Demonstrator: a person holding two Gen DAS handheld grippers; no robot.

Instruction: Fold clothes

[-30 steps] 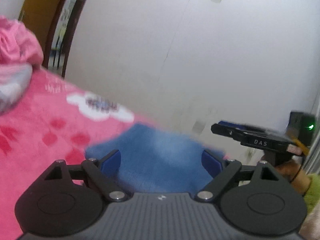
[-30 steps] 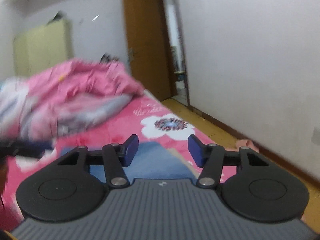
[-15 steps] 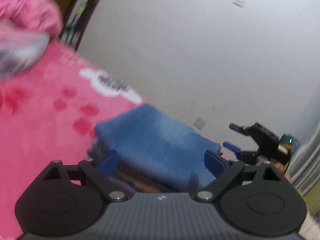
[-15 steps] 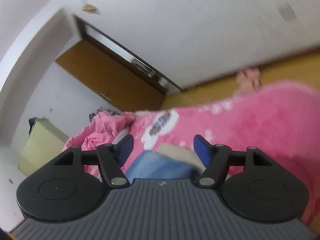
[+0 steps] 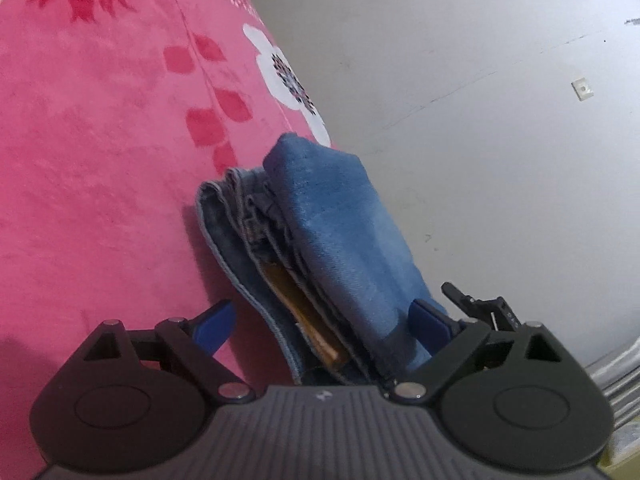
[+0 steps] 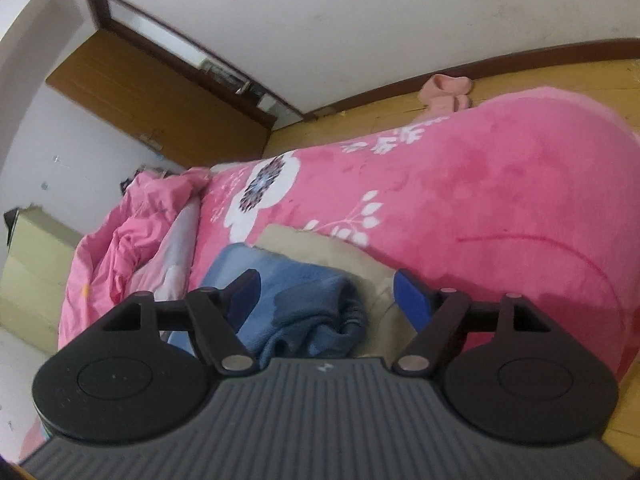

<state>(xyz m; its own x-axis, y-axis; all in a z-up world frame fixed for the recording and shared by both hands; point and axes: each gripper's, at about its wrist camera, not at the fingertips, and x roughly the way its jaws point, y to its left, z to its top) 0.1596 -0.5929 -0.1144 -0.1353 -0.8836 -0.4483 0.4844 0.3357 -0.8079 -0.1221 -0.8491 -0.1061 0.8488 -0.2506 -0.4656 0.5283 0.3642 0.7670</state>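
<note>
Folded blue jeans point(image 5: 328, 232) lie in a stack on the pink flowered blanket point(image 5: 100, 152), their hems and a tan inner patch showing along the side. My left gripper point(image 5: 320, 322) is open, its blue pads on either side of the near end of the stack. In the right wrist view the same jeans point(image 6: 292, 300) rest on a folded beige garment point(image 6: 320, 248). My right gripper point(image 6: 326, 294) is open around the bunched end of the jeans. The tip of the right gripper point(image 5: 476, 304) shows beyond the stack in the left view.
A crumpled pink quilt point(image 6: 132, 240) is heaped at the far end of the bed. The bed edge drops to a wooden floor point(image 6: 400, 112) where pink slippers point(image 6: 444, 92) lie by the white wall. A brown door point(image 6: 160, 108) stands behind.
Both cameras have tilted and dropped closer to the jeans stack. The stack now sits between each gripper's open fingers, seen from the side rather than from above.
</note>
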